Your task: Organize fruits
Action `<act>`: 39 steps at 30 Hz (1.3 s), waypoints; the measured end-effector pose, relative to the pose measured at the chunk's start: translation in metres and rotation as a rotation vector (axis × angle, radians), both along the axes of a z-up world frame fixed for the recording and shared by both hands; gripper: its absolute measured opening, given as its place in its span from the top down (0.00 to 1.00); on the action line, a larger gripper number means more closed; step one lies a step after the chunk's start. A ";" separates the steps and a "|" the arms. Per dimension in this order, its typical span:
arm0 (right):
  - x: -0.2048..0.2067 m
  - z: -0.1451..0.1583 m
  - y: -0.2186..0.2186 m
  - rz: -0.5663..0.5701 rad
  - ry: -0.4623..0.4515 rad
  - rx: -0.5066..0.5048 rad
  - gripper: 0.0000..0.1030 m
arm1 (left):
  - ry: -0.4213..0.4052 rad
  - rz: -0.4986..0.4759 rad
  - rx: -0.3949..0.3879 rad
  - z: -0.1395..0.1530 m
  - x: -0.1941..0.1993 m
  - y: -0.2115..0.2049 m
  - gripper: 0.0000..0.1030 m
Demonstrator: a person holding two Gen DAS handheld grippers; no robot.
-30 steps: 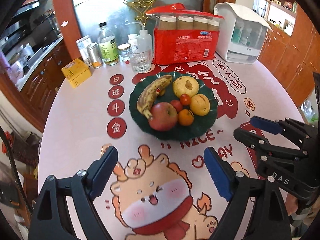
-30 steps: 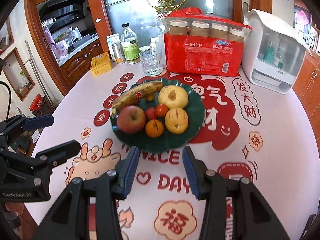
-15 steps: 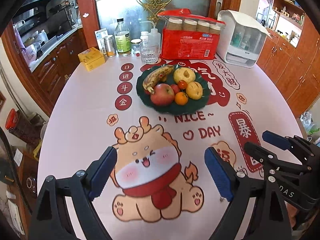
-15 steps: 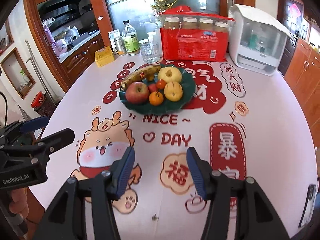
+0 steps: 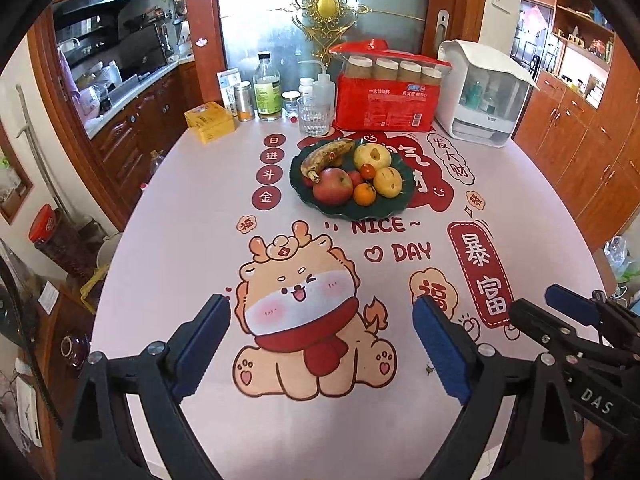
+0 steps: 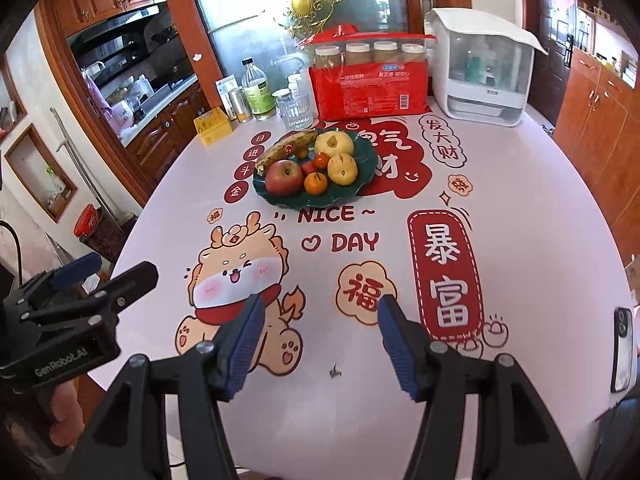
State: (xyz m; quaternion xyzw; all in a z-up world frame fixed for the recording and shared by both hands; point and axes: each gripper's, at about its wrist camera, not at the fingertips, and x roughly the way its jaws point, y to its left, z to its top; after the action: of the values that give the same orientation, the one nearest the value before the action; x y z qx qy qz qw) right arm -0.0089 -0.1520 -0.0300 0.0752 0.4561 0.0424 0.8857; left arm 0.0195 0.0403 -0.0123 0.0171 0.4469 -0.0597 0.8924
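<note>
Toward the table's (image 5: 168, 216) far edge: green plate (image 5: 352, 209), all fruit aboard.
I hold the left gripper (image 5: 320, 346) and right gripper (image 6: 318, 344) wide open, empty, near edge. Count: one banana (image 5: 328, 154), one apple (image 5: 333, 186), two pears (image 5: 372, 155), one orange (image 5: 364, 194), tomatoes partly hidden. I judge sorting done; avoid bumping the plate.

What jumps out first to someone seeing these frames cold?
The dark green plate heaped with fruit, far-centre on the table: a red apple, a spotty banana and two yellow pears. Next, the cartoon dragon print on the near tablecloth. The left gripper and right gripper frame it, both open and empty.
</note>
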 end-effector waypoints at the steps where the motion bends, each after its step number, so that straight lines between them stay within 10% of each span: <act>1: -0.004 0.002 0.001 -0.006 -0.005 -0.005 0.43 | -0.005 0.004 0.004 0.002 -0.003 0.000 0.11; 39: -0.007 0.018 -0.040 0.039 0.001 -0.055 0.33 | 0.029 0.066 0.009 0.009 -0.011 -0.062 0.10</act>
State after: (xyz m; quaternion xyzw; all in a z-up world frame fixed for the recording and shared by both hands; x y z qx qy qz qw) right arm -0.0155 -0.1921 -0.0124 0.0416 0.4589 0.0472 0.8863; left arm 0.0084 -0.0218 -0.0028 0.0054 0.4605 -0.0287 0.8872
